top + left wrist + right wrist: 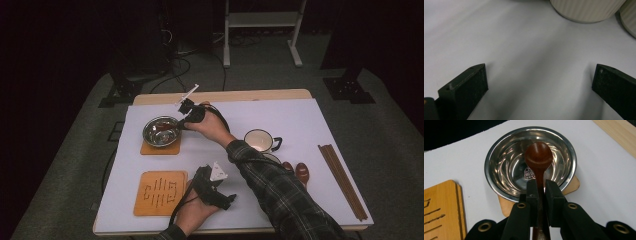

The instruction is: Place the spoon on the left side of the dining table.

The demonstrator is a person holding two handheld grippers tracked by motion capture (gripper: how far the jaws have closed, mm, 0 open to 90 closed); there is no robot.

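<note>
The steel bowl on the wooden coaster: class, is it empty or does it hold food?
Empty of food. The steel bowl shows a bare, shiny inside; the wooden spoon, clamped in the right gripper, hangs over it.

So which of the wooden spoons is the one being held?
The dark wooden spoon clamped in the right gripper, its head over the steel bowl. The other two spoons lie untouched on the table by the chopsticks.

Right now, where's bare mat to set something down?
Free: the white mat behind the cream ribbed mug, out to its right edge, and the strip between that mug and the dark chopsticks. Crowded: the left side, with the steel bowl on its wooden coaster and the slotted wooden board.
</note>
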